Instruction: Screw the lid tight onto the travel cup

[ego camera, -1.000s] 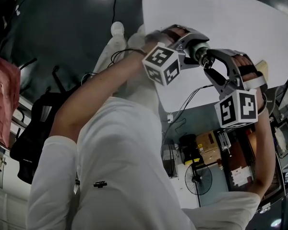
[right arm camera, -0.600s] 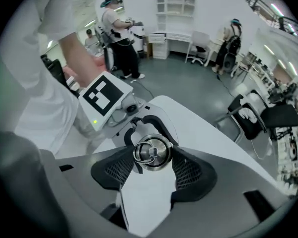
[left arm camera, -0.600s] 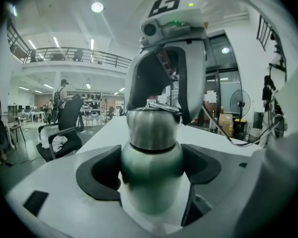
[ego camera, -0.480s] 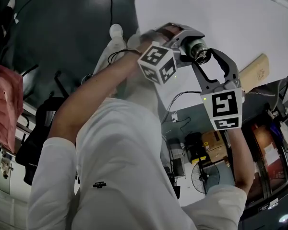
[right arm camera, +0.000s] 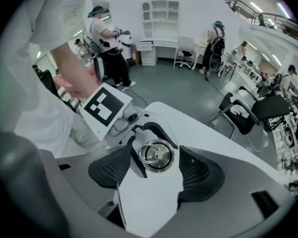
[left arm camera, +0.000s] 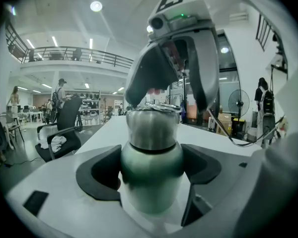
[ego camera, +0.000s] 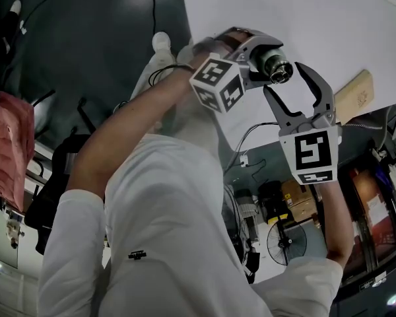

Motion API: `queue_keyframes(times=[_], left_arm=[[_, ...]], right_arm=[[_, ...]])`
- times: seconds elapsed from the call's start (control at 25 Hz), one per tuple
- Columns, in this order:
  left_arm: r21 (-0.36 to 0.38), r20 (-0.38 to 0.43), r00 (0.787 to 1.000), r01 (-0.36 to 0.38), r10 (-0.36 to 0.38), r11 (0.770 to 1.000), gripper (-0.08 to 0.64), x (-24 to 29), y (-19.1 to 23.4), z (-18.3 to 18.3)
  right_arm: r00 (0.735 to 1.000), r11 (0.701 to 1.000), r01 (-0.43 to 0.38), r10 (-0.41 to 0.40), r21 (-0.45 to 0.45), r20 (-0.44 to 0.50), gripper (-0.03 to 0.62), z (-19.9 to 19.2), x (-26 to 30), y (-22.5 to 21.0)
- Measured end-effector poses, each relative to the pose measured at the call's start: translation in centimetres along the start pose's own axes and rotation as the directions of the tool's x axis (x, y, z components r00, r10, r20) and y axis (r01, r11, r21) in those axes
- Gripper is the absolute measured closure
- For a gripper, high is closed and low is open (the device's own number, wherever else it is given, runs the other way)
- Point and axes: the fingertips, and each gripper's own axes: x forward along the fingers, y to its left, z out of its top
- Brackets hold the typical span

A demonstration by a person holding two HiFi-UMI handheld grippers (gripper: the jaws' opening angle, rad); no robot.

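Observation:
A travel cup [left arm camera: 151,175] with a green body and a steel lid [left arm camera: 152,128] is held above the white table [ego camera: 343,25]. My left gripper [left arm camera: 151,182] is shut on its body, one dark pad [left arm camera: 97,175] pressing each side. In the head view the cup [ego camera: 272,61] sticks out of the left gripper [ego camera: 261,55]. My right gripper [right arm camera: 156,170] points down over the lid [right arm camera: 156,155], which shows a steel ring on top. Its jaws have just been opening. The lid sits between the pads [right arm camera: 111,170] with a small gap on each side. In the head view the right gripper [ego camera: 284,78] is spread wide.
A wooden block [ego camera: 354,94] lies near the table's right edge. Cables, boxes and a fan [ego camera: 287,243] are on the floor below. A black office chair [right arm camera: 251,113] stands beside the table, and people stand in the room behind.
The right gripper has rolled about its own axis, so its marker cube now faces the head camera. Its jaws have spread apart off the lid. The left gripper and cup stayed put.

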Motion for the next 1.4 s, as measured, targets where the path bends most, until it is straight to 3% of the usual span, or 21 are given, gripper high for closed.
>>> queue_keyframes(times=[0.16,0.24,0.32,0.44,0.56,0.64,0.8,0.88,0.96,1.0,1.04,1.12,1.2,1.28,1.32,1.4], left_arm=[[-0.001,0.000,1.000,0.000,0.000,1.000,0.207,-0.1,0.0,0.0],[-0.001,0.001,1.000,0.001,-0.001,1.000,0.207,-0.1,0.0,0.0],[-0.002,0.001,1.000,0.001,-0.001,1.000,0.207,-0.1,0.0,0.0],[-0.002,0.003,1.000,0.000,0.000,1.000,0.207,-0.1,0.0,0.0],[-0.003,0.004,1.000,0.000,0.000,1.000,0.206,0.0,0.0,-0.1],[-0.004,0.004,1.000,0.000,0.000,1.000,0.207,0.0,0.1,-0.1],[-0.004,0.008,1.000,0.001,-0.001,1.000,0.207,-0.1,0.0,0.0],[-0.003,0.011,1.000,0.001,-0.001,1.000,0.207,-0.1,0.0,0.1],[-0.001,0.011,1.000,0.000,0.000,1.000,0.207,-0.1,0.1,0.1],[-0.001,0.011,1.000,-0.001,0.001,1.000,0.206,-0.1,0.1,0.1],[-0.001,0.010,1.000,-0.002,0.002,1.000,0.207,-0.1,0.2,0.1],[-0.002,0.008,1.000,-0.002,0.002,1.000,0.207,0.0,0.1,0.1],[-0.003,0.009,1.000,-0.001,0.001,1.000,0.206,0.0,0.0,0.1],[-0.002,0.010,1.000,-0.002,0.002,1.000,0.207,-0.1,0.0,0.2],[-0.002,0.010,1.000,-0.004,0.004,1.000,0.207,-0.1,0.0,0.1],[-0.001,0.009,1.000,-0.004,0.004,1.000,0.206,-0.1,0.0,0.1]], right_arm=[[0.998,0.984,-0.039,0.031,-0.175,-0.046,0.319,0.1,-0.6,0.0],[0.996,0.946,-0.082,0.063,-0.313,-0.070,0.319,0.1,-0.9,0.3],[0.989,0.874,-0.139,0.099,-0.467,-0.109,0.319,0.0,-1.1,0.8],[0.978,0.728,-0.202,0.121,-0.655,-0.168,0.321,-0.5,-0.8,1.1],[0.971,0.583,-0.234,0.101,-0.778,-0.216,0.321,-1.0,0.0,0.9],[0.963,0.502,-0.265,0.086,-0.823,-0.257,0.321,-1.4,0.5,0.8],[0.947,0.378,-0.316,0.077,-0.870,-0.310,0.331,-1.7,1.1,0.9],[0.943,0.342,-0.330,0.078,-0.880,-0.324,0.367,-1.8,1.2,1.0],[0.942,0.357,-0.331,0.078,-0.874,-0.325,0.368,-1.8,1.3,1.0],[0.944,0.389,-0.325,0.082,-0.862,-0.319,0.368,-1.7,1.3,0.9],[0.947,0.442,-0.316,0.091,-0.840,-0.308,0.370,-1.7,1.4,0.9],[0.954,0.589,-0.291,0.119,-0.754,-0.275,0.370,-1.5,1.4,0.7],[0.965,0.741,-0.249,0.133,-0.623,-0.227,0.370,-1.2,1.3,0.5],[0.979,0.871,-0.177,0.110,-0.458,-0.169,0.370,-0.9,1.4,0.1],[0.986,0.920,-0.135,0.088,-0.368,-0.143,0.370,-0.8,1.4,-0.1],[0.993,0.973,-0.059,0.035,-0.225,-0.112,0.370,-0.8,1.4,-0.4]])
